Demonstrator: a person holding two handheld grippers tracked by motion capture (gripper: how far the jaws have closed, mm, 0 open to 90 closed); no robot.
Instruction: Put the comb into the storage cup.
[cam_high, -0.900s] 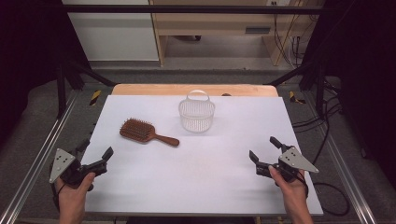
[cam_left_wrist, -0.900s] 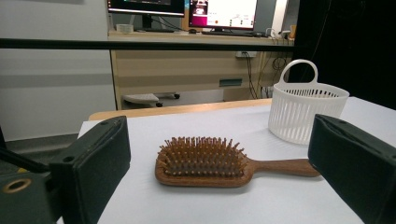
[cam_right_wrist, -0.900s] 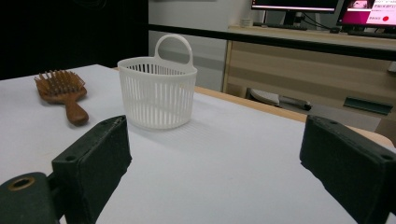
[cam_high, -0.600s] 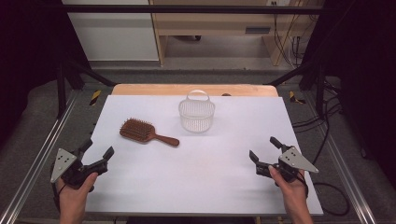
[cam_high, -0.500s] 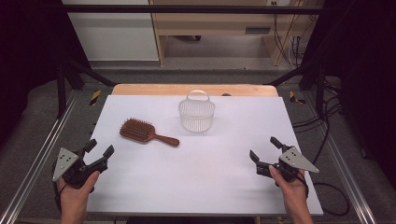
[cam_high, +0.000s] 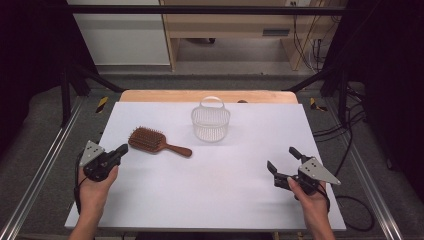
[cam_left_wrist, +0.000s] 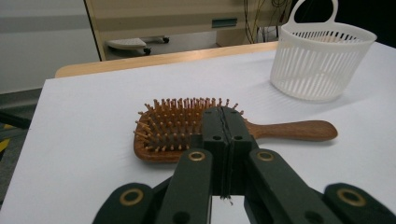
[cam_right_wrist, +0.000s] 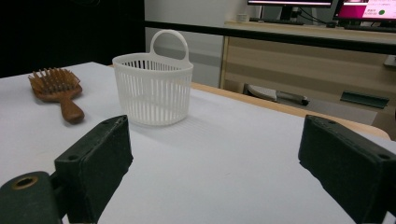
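A wooden hairbrush (cam_high: 155, 141) lies bristles-up on the white surface (cam_high: 215, 195), left of centre, its handle pointing toward the middle of the surface. The left gripper (cam_high: 120, 150) sits just short of the brush head with its jaws pressed fully together and nothing between them; in the left gripper view the closed jaws line up with the neck where head meets handle. The right gripper (cam_high: 283, 161) rests well apart on the right side, jaws spread wide and empty. A white slotted basket (cam_high: 210, 121) with a loop handle stands upright behind the brush, near but not touching it. The brush looks rigid and fairly light, with smooth varnished wood that could slip under a weak pinch; the bristle field gives poor purchase, so the narrow handle (cam_left_wrist: 299, 130) or the neck is probably the best place to grip, across its width. The jaws would first have to open. The basket looks light and thin-walled and may slide if nudged.
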